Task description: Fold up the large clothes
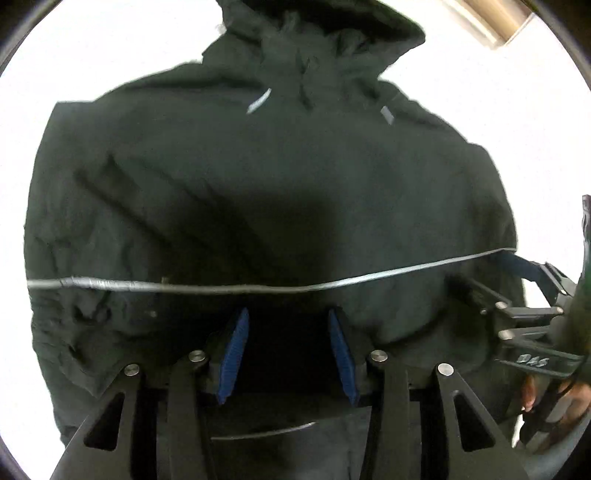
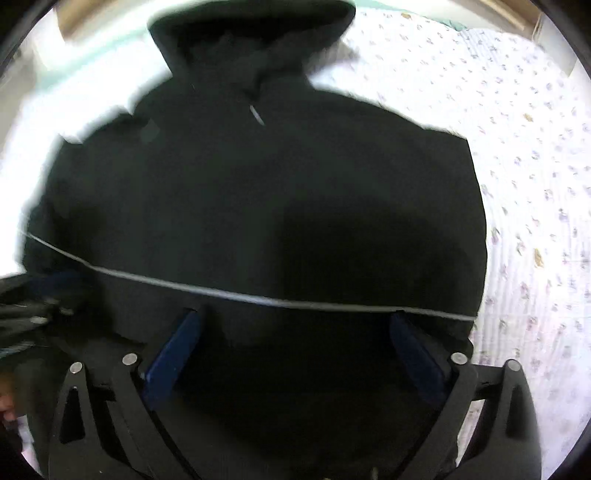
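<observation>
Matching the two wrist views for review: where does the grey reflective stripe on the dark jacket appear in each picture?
Left wrist view: the reflective stripe crosses the jacket from the left edge, rising to the right, just beyond the left gripper.
Right wrist view: the stripe slopes down from left to right, just beyond the right gripper.
Shared landmark: the hood, top centre in both.

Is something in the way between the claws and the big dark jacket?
Nothing visible. The jacket lies spread on the flowery bed cover, and both the left claw and the right claw are open right over its lower part, with only fabric under them.
</observation>
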Action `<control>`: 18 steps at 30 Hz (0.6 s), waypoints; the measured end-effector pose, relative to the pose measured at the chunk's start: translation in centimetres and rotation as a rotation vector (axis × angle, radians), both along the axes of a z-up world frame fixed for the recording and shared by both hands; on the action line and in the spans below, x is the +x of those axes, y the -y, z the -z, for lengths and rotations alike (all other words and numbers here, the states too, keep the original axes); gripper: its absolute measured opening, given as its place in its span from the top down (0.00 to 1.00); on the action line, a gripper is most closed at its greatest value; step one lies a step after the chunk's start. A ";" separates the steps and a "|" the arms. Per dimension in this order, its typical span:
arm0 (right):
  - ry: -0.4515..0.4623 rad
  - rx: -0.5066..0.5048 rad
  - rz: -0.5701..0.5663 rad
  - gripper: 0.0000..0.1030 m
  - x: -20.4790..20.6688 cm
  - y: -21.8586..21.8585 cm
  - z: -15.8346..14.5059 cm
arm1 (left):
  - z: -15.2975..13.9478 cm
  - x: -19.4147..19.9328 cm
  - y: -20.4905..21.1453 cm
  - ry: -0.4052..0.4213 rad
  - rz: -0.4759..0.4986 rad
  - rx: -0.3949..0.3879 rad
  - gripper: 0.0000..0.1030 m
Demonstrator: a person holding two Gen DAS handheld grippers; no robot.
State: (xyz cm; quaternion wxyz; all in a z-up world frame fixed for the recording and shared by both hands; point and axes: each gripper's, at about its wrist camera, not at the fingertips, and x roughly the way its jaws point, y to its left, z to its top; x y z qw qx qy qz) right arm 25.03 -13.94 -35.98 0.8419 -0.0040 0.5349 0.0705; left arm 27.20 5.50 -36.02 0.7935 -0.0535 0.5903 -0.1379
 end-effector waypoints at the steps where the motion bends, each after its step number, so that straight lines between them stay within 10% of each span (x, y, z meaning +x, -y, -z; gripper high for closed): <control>1: 0.030 0.054 -0.013 0.01 0.0 0.2 -1.3 | -1.3 0.1 -0.3 0.047 0.004 -0.008 0.56; 7: 0.151 0.085 0.010 0.01 1.6 -0.2 -2.6 | -3.5 2.3 -0.8 0.177 -0.050 -0.033 0.56; 12: 0.106 0.102 0.073 0.00 3.9 -0.3 2.2 | 0.7 3.4 0.9 0.113 -0.025 0.071 0.56; 18: 0.060 0.054 0.054 0.00 4.6 -0.8 2.4 | 1.3 4.0 0.0 0.065 -0.076 0.013 0.56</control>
